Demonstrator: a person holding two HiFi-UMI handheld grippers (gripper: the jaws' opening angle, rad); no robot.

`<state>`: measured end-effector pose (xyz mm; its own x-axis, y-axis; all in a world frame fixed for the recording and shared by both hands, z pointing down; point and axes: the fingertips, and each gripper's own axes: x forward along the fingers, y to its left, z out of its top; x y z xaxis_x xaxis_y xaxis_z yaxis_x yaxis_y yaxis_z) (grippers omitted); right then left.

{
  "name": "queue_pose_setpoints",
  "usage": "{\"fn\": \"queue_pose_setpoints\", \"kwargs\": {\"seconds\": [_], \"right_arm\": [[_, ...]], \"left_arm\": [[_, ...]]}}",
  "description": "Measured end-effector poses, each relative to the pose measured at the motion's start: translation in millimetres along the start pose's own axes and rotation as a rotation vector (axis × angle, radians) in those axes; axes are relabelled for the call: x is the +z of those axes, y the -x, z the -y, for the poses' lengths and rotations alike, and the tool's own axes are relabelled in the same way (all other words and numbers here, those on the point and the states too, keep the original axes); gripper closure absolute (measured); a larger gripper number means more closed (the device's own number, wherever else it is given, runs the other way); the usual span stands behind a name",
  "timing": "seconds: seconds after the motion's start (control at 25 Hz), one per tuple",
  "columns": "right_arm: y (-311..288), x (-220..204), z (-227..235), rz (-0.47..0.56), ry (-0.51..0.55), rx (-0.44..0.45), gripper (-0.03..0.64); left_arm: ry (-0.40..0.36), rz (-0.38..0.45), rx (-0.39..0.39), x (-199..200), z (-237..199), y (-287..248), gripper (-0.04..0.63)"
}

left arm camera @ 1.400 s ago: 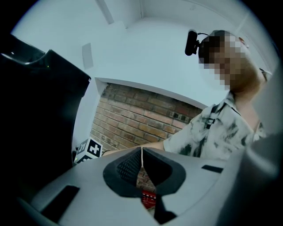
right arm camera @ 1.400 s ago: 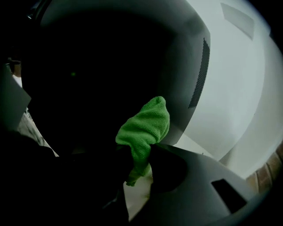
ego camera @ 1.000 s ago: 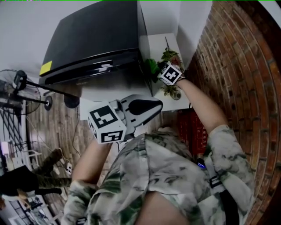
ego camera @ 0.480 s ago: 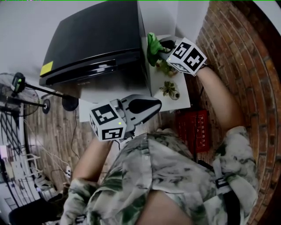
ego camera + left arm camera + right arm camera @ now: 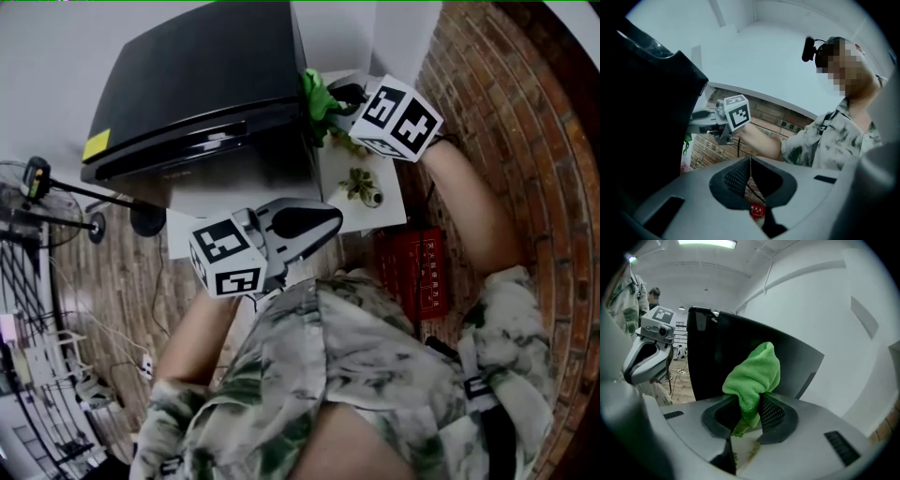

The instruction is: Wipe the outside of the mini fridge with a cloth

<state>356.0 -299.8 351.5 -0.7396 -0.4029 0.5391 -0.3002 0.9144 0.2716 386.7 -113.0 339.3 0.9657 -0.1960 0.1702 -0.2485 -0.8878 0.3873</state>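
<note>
The black mini fridge [image 5: 202,80] stands at the upper left of the head view. My right gripper [image 5: 339,101] is shut on a green cloth [image 5: 317,94] and holds it against the fridge's right side near the top edge. In the right gripper view the green cloth [image 5: 754,377] bulges from between the jaws, in front of the dark fridge side [image 5: 717,357]. My left gripper [image 5: 314,223] hangs in front of the fridge, jaws together, holding nothing. In the left gripper view its jaws [image 5: 751,171] touch, and the fridge [image 5: 642,117] fills the left.
A white side table [image 5: 389,192] with a small plant [image 5: 360,185] stands right of the fridge against the brick wall [image 5: 506,112]. A red crate [image 5: 414,270] sits on the floor below it. A fan on a stand [image 5: 56,192] is at the left.
My right gripper rose from the plant on the side table to the fridge's upper right side with the green cloth, then shifted slightly left. The left gripper barely moved.
</note>
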Motion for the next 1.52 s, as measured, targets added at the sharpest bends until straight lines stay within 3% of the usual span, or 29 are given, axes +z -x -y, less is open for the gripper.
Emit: {"fn": "queue_pose_setpoints", "kwargs": {"seconds": [0.52,1.0,1.32,1.52], "right_arm": [[-78.7,-126.9,-54.8,-0.1,-0.184,0.054,0.509],[-139.4,-222.2,-91.9,-0.219,-0.187,0.071,0.509],[-147.3,-241.7,-98.2,-0.261,-0.187,0.078,0.509],[-127.7,-219.1,-82.4,-0.224,-0.216,0.031,0.509]], "left_arm": [[0.034,-0.004,0.044,-10.8,-15.2,9.7,0.569],[0.055,-0.014,0.056,-18.8,-21.8,10.2,0.569],[0.058,-0.005,0.064,-20.4,-24.6,15.3,0.569],[0.046,0.013,0.047,-20.3,-25.6,24.7,0.569]]}}
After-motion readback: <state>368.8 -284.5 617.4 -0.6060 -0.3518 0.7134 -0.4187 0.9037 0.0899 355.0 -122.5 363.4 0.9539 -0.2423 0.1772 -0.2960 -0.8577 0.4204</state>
